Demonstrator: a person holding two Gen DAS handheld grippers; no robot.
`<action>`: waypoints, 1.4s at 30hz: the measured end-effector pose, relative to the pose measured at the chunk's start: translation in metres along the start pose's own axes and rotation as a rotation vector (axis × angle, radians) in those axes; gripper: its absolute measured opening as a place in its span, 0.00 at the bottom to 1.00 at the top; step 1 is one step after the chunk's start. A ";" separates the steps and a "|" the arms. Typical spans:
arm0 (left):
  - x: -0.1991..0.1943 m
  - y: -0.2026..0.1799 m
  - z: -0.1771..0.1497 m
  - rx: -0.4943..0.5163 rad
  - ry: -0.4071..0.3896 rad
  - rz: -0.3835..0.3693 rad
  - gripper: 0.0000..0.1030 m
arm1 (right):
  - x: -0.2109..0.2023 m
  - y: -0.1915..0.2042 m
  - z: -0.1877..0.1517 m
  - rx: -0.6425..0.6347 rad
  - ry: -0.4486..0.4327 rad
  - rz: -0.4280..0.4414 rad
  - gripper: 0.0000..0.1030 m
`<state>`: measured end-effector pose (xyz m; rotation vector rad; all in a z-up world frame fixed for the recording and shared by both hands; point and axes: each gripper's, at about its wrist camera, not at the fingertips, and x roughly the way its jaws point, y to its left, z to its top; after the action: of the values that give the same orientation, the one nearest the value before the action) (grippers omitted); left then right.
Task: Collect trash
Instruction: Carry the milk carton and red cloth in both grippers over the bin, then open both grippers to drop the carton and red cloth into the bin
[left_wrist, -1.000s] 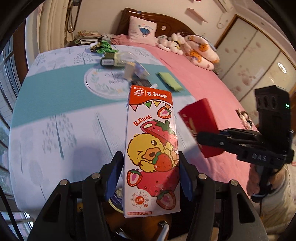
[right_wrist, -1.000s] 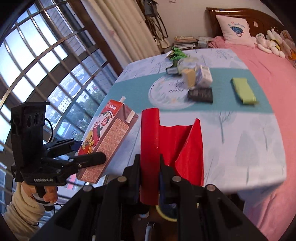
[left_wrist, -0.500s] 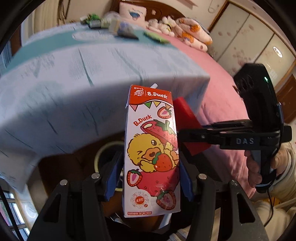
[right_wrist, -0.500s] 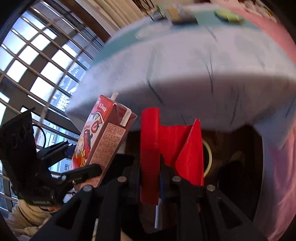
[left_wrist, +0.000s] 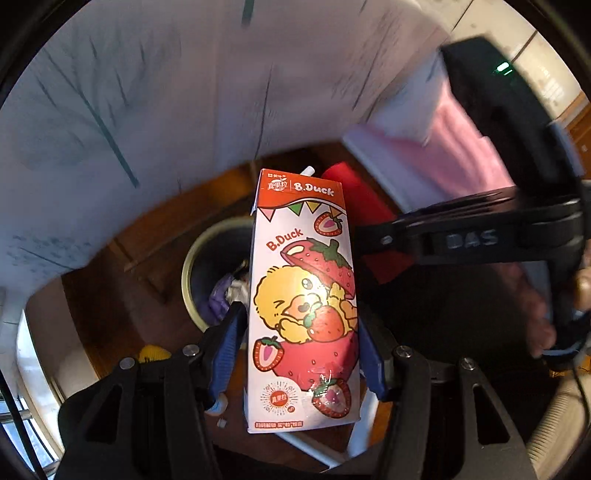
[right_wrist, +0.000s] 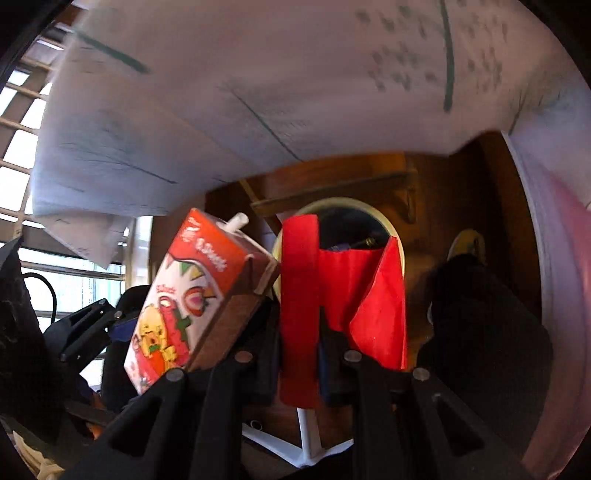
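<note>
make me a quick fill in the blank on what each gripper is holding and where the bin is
1. The left hand-held gripper grips a tall white and red drink carton printed with a yellow ____.
2. The right hand-held gripper is shut on a folded piece of ____ paper packaging.
3. The round cream-rimmed trash bin stands on the floor ____ both held items.

Missing words: duck; red; below

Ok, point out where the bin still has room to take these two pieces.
The bin shows dark open space along its far rim; crumpled purple and white trash crowds its near side. The carton in the left gripper and the red wrapper in the right gripper hang close together over the opening.
</note>
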<state>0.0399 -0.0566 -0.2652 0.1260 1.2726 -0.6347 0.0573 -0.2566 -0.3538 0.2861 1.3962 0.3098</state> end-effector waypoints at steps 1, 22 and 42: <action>0.008 0.003 0.000 -0.007 0.014 0.009 0.54 | 0.005 -0.003 0.000 0.006 0.007 -0.003 0.15; 0.100 0.077 0.008 -0.284 0.100 -0.054 0.54 | 0.109 -0.052 0.016 0.138 0.078 0.021 0.15; 0.152 0.106 0.010 -0.417 0.216 -0.117 0.61 | 0.141 -0.070 0.029 0.258 0.110 0.158 0.35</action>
<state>0.1245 -0.0305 -0.4282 -0.2321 1.6045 -0.4511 0.1100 -0.2685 -0.5044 0.6019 1.5273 0.2781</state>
